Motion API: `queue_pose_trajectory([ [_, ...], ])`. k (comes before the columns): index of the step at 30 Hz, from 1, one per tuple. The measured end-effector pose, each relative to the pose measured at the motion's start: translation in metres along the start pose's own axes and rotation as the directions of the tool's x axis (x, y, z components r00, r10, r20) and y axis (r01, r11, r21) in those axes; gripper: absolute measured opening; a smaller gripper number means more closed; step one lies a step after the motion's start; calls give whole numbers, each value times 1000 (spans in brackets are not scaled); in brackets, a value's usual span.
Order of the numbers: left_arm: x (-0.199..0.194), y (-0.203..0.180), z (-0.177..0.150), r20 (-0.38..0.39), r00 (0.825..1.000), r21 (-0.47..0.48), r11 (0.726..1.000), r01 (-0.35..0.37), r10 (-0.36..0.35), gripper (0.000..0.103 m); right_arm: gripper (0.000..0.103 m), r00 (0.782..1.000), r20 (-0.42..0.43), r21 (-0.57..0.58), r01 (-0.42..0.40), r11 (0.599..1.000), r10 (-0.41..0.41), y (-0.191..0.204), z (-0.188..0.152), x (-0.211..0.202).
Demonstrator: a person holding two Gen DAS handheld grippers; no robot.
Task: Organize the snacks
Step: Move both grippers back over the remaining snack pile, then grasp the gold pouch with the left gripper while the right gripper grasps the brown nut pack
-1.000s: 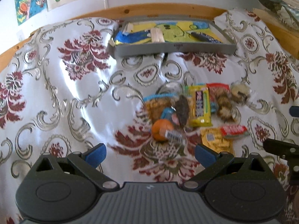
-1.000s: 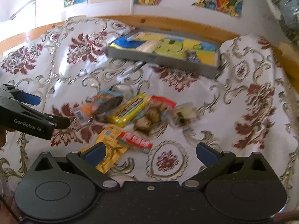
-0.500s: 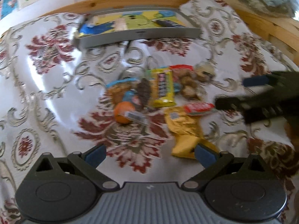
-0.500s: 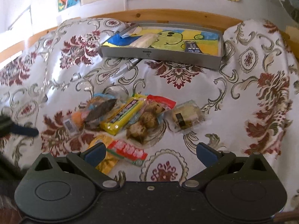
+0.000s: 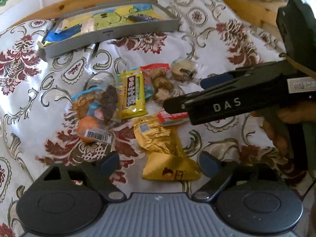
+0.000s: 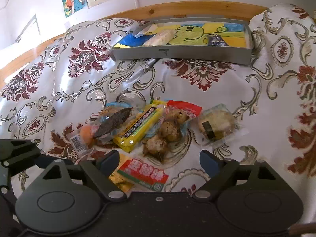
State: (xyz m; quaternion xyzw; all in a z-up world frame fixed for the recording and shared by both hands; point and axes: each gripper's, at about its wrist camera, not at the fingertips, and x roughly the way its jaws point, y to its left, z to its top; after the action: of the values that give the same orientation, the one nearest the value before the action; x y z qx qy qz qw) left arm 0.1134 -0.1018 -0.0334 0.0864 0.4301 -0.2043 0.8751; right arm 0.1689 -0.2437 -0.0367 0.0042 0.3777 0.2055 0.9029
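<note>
Patterned white cloth with maroon and grey scrolls (image 6: 197, 90) spread over a wood-edged surface, whether bed or worktop unclear; drawings pinned on the wall behind.

Left tongs (image 5: 158, 163) spread wide and empty, poised low over the gold foil packet (image 5: 164, 150), the nearest wrapper, so likely lined up for a grab there. Right tongs (image 6: 159, 160) likewise wide and empty, reaching in from the right in the left view, tips over the small red and green packet (image 6: 145, 174); probably the first pick on that side. Both kept open because nothing gripped yet.

Beyond the tips, snacks heaped in one loose pile near the middle of the cloth, overlapping and touching: a yellow bar (image 6: 138, 129) lying diagonally, a clear bag with a dark piece (image 6: 113, 123) against its left side, an orange ball with a barcode label (image 6: 86, 134) at the pile's left end, a red-topped bag of brown lumps (image 6: 169, 130) to the right, and a clear pack holding a pale cake (image 6: 216, 127) slightly apart at the far right. Wrappers glossy and crinkled, apt to slip.

Farther back, a grey tray (image 6: 197, 54) with a cartoon-printed floor, already holding a pale packet and a dark one; plainly the destination, judging by that. A silver pen-like stick (image 6: 142, 69) just before its front wall.
</note>
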Motion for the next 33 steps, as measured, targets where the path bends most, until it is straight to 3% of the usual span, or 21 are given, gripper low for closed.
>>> queue_pose_trajectory([
  [7, 16, 8, 11, -49, 999, -60, 998, -5, 3, 73, 78, 1000, -3, 1, 24, 1000, -24, -2, 7, 21],
  [14, 27, 10, 16, -87, 996, -67, 998, 0, -6, 74, 77, 999, -11, 2, 41, 999, -41, -2, 12, 40],
  [20, 28, 8, 17, -96, 995, -53, 999, 0, -5, 71, 61, 997, -40, -20, 72, 997, -73, -1, 13, 43],
  [25, 24, 10, 17, -95, 995, -54, 998, -8, 3, 57, 46, 995, -63, -49, 70, 996, -73, 1, 15, 39],
  [28, 21, 15, 16, -94, 996, -72, 997, -7, 0, 55, 33, 995, -77, -49, 59, 997, -63, -1, 16, 36],
  [33, 17, 18, 12, -92, 996, -86, 996, -12, 4, 55, 30, 994, -101, -69, 42, 997, -49, -1, 14, 24],
])
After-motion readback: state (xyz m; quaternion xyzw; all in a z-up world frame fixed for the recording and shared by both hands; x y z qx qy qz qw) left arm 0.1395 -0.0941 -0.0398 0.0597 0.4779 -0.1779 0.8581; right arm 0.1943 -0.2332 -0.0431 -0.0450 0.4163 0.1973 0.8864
